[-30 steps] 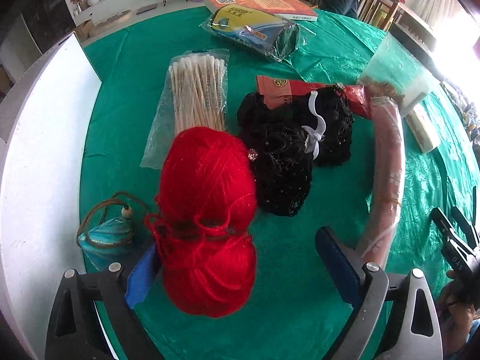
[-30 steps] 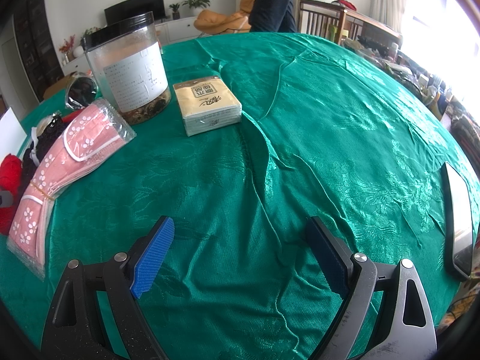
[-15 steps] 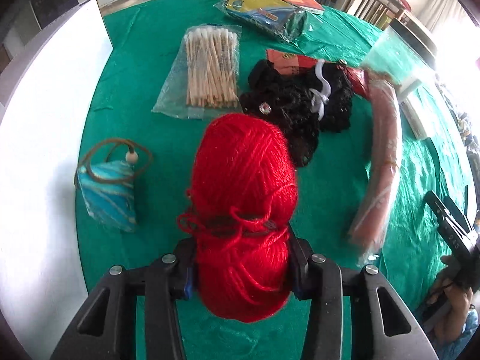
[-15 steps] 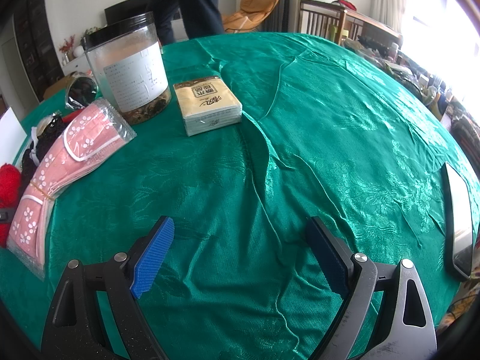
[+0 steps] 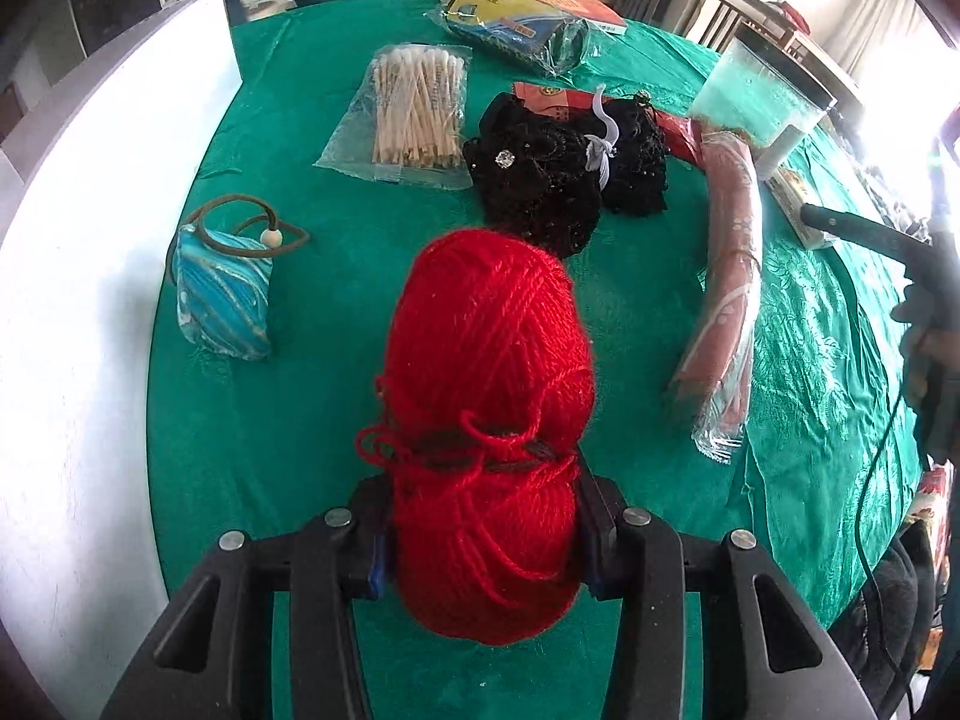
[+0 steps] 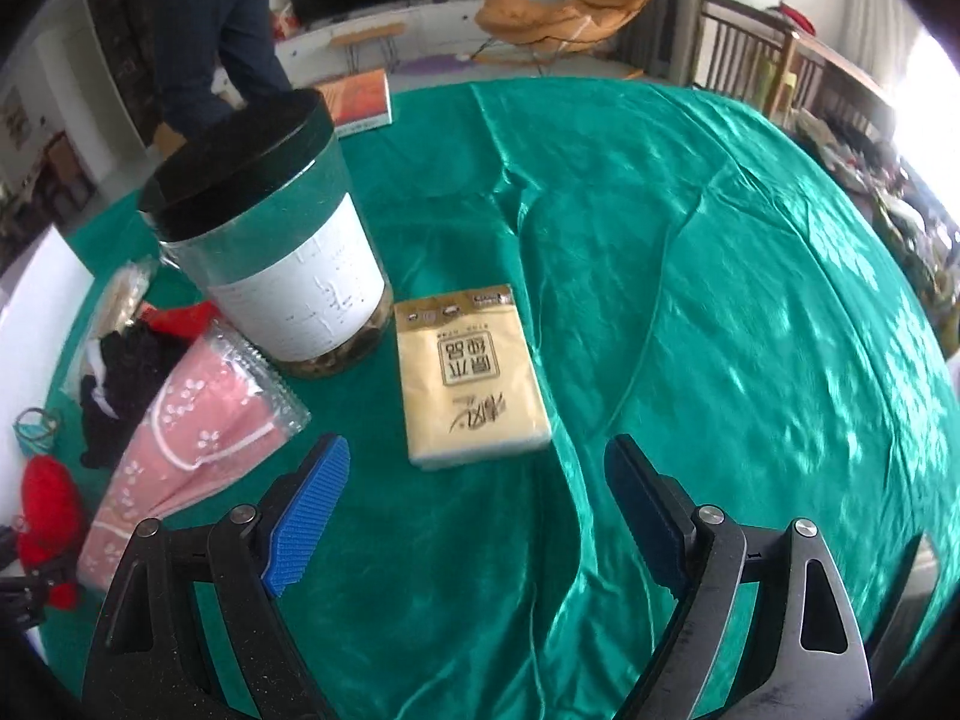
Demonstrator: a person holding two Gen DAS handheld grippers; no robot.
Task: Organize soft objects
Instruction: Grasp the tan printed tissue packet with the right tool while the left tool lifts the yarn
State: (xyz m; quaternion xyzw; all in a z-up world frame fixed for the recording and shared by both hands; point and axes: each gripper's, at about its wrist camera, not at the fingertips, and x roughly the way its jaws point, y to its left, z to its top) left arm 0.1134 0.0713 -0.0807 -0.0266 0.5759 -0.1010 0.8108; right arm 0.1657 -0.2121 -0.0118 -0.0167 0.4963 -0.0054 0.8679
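- Change: a second ago the left gripper (image 5: 483, 531) stood wide open around the red yarn ball (image 5: 489, 414); its pads now press both sides of the skein's lower half, at the lower centre of the left wrist frame.
- The yarn has come closer to the camera than before, and seems raised off the green tablecloth (image 5: 336, 372), though contact underneath is hidden.
- Meaning for the task: the first soft item appears secured and ready to carry; where it should go cannot be told.
- The right gripper (image 6: 477, 510) remains wide apart and empty, but its view has shifted: the tissue pack (image 6: 471, 372), formerly far up the frame, now lies just above the fingertips, probably the next pickup.
- Other soft items: black lace bundle (image 5: 567, 171) upper centre, blue striped pouch (image 5: 222, 294) at left, bagged pink floral cloth (image 5: 729, 300) at right.
- Containers: clear jar with black lid (image 6: 270, 240), left of centre in the right wrist frame, holds a shallow layer of brownish contents, unidentifiable; a white label covers its wall.
- Clear bag of cotton swabs (image 5: 417, 114), upper centre of the left wrist frame, sealed.
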